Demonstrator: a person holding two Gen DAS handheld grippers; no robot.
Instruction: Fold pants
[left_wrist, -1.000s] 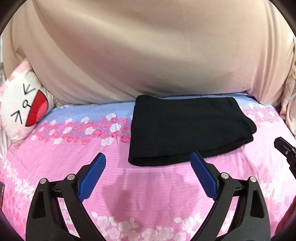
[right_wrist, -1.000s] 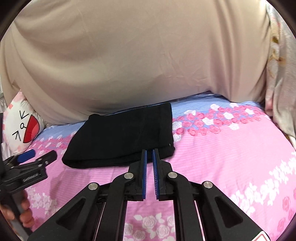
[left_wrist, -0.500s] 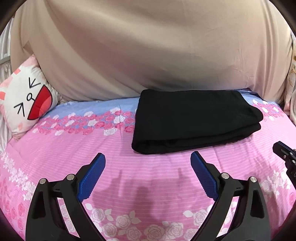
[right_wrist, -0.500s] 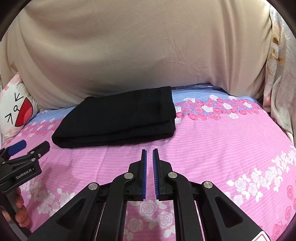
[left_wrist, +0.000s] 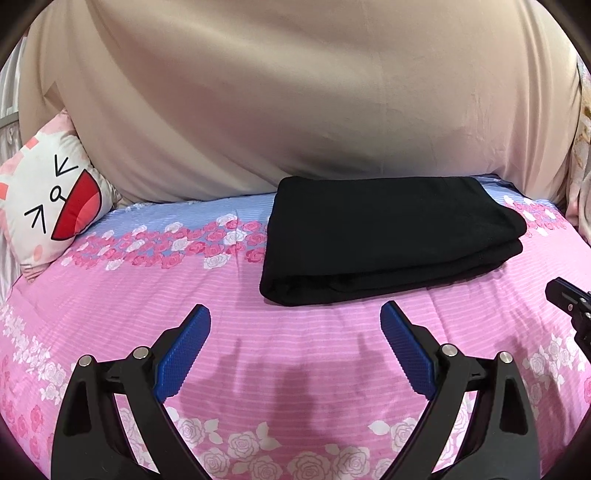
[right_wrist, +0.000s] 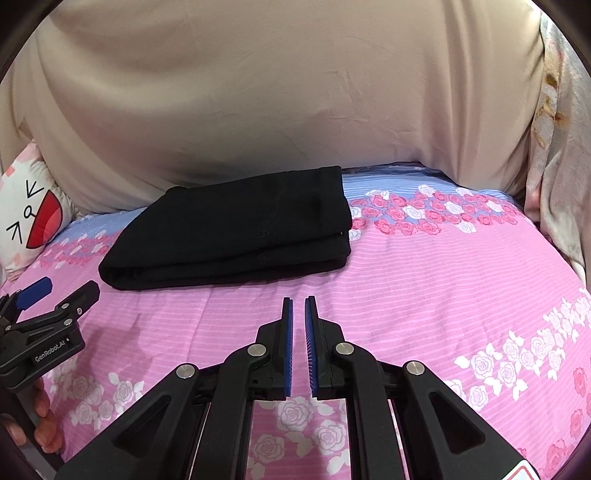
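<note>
Surface: You worked over a bed (left_wrist: 314, 354) under a pink striped sheet printed with roses, with a blue band along its far edge.
Room: A beige quilt (left_wrist: 295, 110) rose behind the bed; a cartoon-face cushion (left_wrist: 48, 206) leaned at the far left.
Pants: The black pants (left_wrist: 388, 240) lay folded in a flat stack on the far part of the sheet, touching the quilt's foot.
Left gripper: Your left gripper (left_wrist: 295, 314) stood wide, nothing between its blue pads, short of the pants.
Right gripper: Your right gripper (right_wrist: 298, 306) was nearly closed, a thin gap, gripping nothing.
Left view only: It showed the stack's rounded fold at the near left corner.
Right view only: It showed a floral curtain (right_wrist: 554, 147) at the right, and your fingers (right_wrist: 44, 424) on the left tool's handle.
</note>
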